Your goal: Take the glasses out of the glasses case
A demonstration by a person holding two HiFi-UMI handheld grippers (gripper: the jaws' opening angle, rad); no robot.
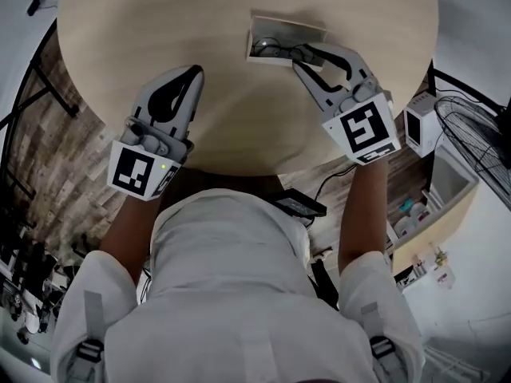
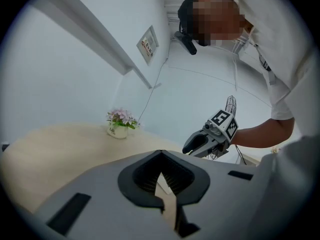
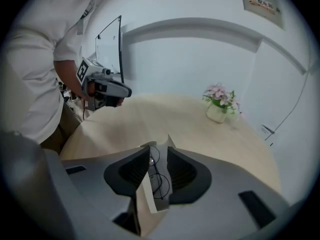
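Glasses [image 1: 275,50] with thin black wire frames lie inside the open white rectangular glasses case [image 1: 275,29], which sits near the far edge of the round pale wooden table [image 1: 239,126]. The right gripper [image 1: 303,57] reaches to the case's right end, jaws apart, with a case wall and the glasses between them. The left gripper [image 1: 194,72] hovers over the table's near-left part, well apart from the case, jaws together on nothing. A small white pot of pink flowers [image 3: 218,109] stands by the table's edge.
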